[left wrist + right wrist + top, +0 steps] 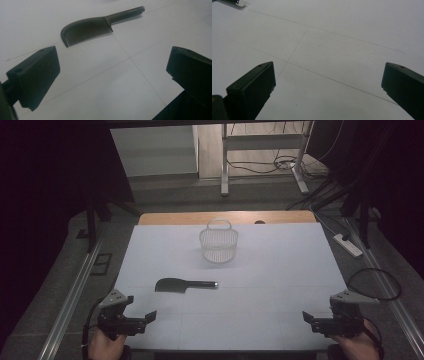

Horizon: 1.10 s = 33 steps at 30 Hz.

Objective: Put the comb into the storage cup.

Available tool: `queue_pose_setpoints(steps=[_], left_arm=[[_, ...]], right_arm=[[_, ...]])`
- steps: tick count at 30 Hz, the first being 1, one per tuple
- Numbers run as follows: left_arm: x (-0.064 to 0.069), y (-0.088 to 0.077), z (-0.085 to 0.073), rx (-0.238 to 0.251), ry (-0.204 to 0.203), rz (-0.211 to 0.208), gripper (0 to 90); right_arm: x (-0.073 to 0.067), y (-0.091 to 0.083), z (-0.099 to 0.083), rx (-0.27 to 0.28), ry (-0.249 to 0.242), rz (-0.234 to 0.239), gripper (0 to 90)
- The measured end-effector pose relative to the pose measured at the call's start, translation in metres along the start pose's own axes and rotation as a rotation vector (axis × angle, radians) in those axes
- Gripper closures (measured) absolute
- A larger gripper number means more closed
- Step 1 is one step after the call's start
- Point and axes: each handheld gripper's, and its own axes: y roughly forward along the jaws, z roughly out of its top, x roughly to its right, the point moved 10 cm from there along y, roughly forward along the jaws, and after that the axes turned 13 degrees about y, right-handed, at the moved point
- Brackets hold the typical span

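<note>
High view: dark comb (179, 285) lies flat on the white bench (280, 270), handle pointing away from the left gripper side, toothed head toward it. White mesh basket (218, 242) stands upright on the far side of the comb, well apart from it, handle loop at its back rim. Left gripper (142, 319) sits on the near side of the comb, off its head end, close but not touching, held in a hand (106, 345) at the bench's near edge. Right gripper (309, 319) is well apart from the comb, past its handle end and nearer the person, also held in a hand (352, 347).

Left gripper view: both black jaws stand wide apart, nothing between them, bare bench under the gap. Comb (87, 30) lies beyond the jaws, teeth facing the gripper, handle running off away from it. No contact with the comb.

Right gripper view: jaws spread wide, empty, bench surface with thin seam lines between them. Shiny tip of the comb handle (239, 3) just shows at the far top corner, well apart from the jaws.

Wooden strip of the bench shows beyond the basket; cables on the floor farther back.
</note>
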Motion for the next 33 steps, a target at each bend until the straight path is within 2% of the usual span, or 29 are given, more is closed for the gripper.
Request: queue_pose_setpoints(steps=[1,6,14,33], left_arm=[[0.0,0.0,0.001,0.013,0.002,-0.006,0.0],[0.0,0.002,0.004,0.015,-0.002,-0.013,0.0],[-0.003,0.011,0.009,-0.001,0.022,0.006,0.0],[-0.002,0.03,0.027,-0.033,0.019,-0.018,0.0]], right_arm=[[0.0,0.0,0.0,0.0,0.0,0.0,0.0],[0.0,0.0,0.0,-0.002,0.0,-0.001,0.0],[0.0,0.0,0.0,-0.003,-0.004,0.0,0.0],[-0.001,0.001,-0.001,-0.005,-0.012,0.002,0.0]])
